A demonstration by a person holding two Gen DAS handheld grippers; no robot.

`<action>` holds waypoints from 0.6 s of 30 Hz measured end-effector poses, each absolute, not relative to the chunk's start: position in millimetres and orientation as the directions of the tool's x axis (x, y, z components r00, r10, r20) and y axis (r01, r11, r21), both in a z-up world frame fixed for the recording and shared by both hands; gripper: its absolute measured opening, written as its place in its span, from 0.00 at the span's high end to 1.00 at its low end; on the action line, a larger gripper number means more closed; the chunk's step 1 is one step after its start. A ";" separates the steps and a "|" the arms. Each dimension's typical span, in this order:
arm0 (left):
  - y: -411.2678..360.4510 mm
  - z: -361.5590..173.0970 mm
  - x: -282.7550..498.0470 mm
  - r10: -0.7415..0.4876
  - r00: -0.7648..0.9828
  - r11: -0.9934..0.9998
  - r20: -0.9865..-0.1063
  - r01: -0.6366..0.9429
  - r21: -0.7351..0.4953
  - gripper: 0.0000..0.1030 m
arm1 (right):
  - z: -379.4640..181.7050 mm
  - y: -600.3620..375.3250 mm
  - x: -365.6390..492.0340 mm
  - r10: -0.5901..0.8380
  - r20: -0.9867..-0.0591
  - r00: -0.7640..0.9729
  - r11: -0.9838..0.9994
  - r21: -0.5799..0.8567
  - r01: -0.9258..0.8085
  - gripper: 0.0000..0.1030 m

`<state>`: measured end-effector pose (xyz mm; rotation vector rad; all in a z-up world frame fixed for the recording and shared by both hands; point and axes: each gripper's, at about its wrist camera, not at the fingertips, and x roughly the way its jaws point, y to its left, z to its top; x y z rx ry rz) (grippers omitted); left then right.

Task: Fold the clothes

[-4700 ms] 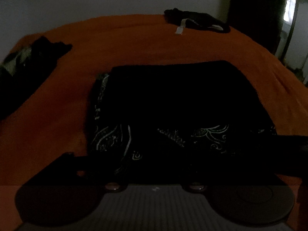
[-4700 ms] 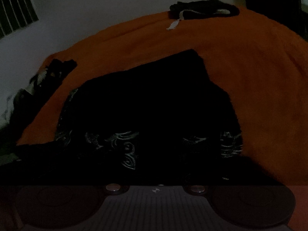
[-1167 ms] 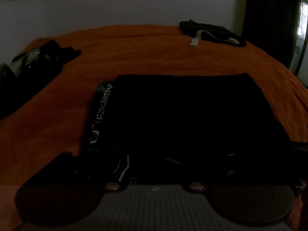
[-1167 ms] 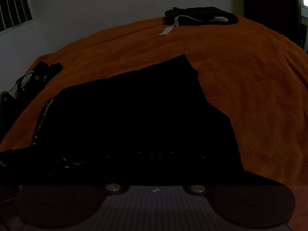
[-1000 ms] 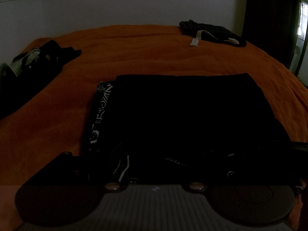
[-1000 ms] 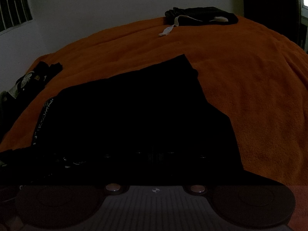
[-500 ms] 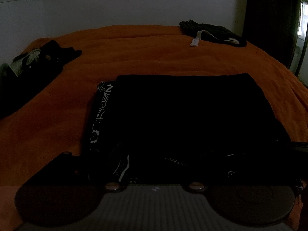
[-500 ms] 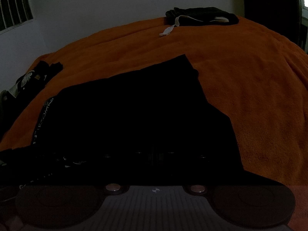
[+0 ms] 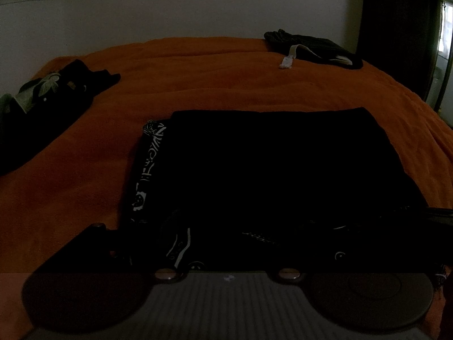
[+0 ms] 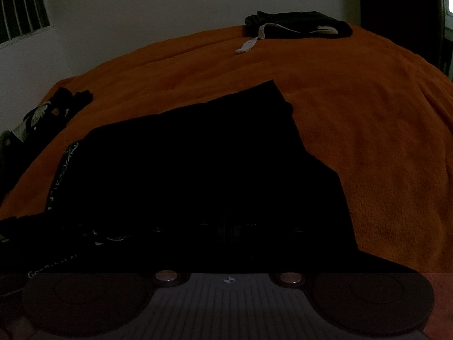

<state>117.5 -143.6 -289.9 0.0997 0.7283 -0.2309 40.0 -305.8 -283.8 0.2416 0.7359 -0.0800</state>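
Note:
A black garment with white print (image 9: 271, 175) lies folded flat on the orange bedspread (image 9: 226, 85); its printed edge shows at the left. It also shows in the right wrist view (image 10: 198, 170). My left gripper (image 9: 229, 249) is low at the garment's near edge. My right gripper (image 10: 229, 226) is at the near edge too. The scene is very dark and the black fingers merge with the black cloth, so I cannot tell how either pair of jaws stands or whether they hold cloth.
A dark garment with a pale drawstring (image 9: 311, 48) lies at the far right of the bed, also in the right wrist view (image 10: 297, 25). A black leaf-print garment (image 9: 48, 90) lies at the left edge. A pale wall stands behind the bed.
Since 4.7 s ago both grippers have drawn back and lowered, and less white print shows along the near edge. Over the last second nothing has visibly moved.

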 end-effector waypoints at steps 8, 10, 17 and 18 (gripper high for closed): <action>-143.7 -289.8 117.4 -0.174 0.723 0.970 -0.669 0.242 0.010 0.26 | -283.9 -305.6 40.3 0.011 -0.673 0.739 0.970 0.186 0.154 1.00; -144.0 -289.7 117.4 -0.173 0.723 0.970 -0.669 0.242 0.011 0.26 | -283.9 -305.6 40.2 0.012 -0.673 0.739 0.970 0.186 0.154 1.00; -146.1 -289.8 117.1 -0.167 0.723 0.972 -0.671 0.235 0.010 0.26 | -284.0 -305.8 40.0 0.013 -0.673 0.740 0.970 0.187 0.154 1.00; -146.4 -289.8 117.1 -0.166 0.723 0.972 -0.671 0.233 0.010 0.24 | -284.0 -305.8 39.9 0.013 -0.673 0.740 0.970 0.188 0.154 1.00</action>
